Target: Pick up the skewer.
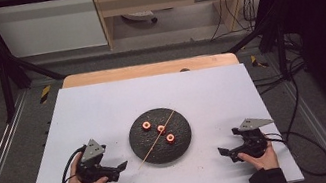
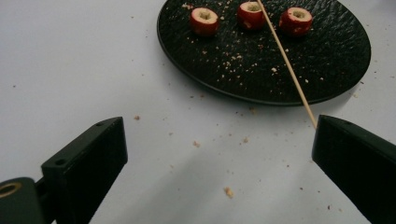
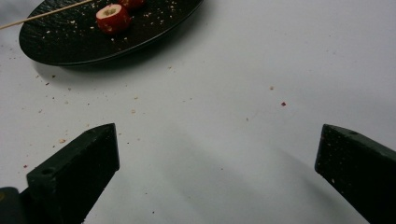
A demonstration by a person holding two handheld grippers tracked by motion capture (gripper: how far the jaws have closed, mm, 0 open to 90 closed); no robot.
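A round black plate sits mid-table and carries three small red cored fruits. A thin wooden skewer lies slanted across it, its near tip poking past the rim. My left gripper rests left of the plate, jaws wide apart and bare; the skewer tip ends just short of my left gripper. The fruits line up along the plate behind. My right gripper sits right of the plate, open and empty. My right gripper faces the plate and one fruit.
A white board covers the wooden table, dotted with crumbs near the plate. Black frame bars and cables flank the table; a cabinet stands behind.
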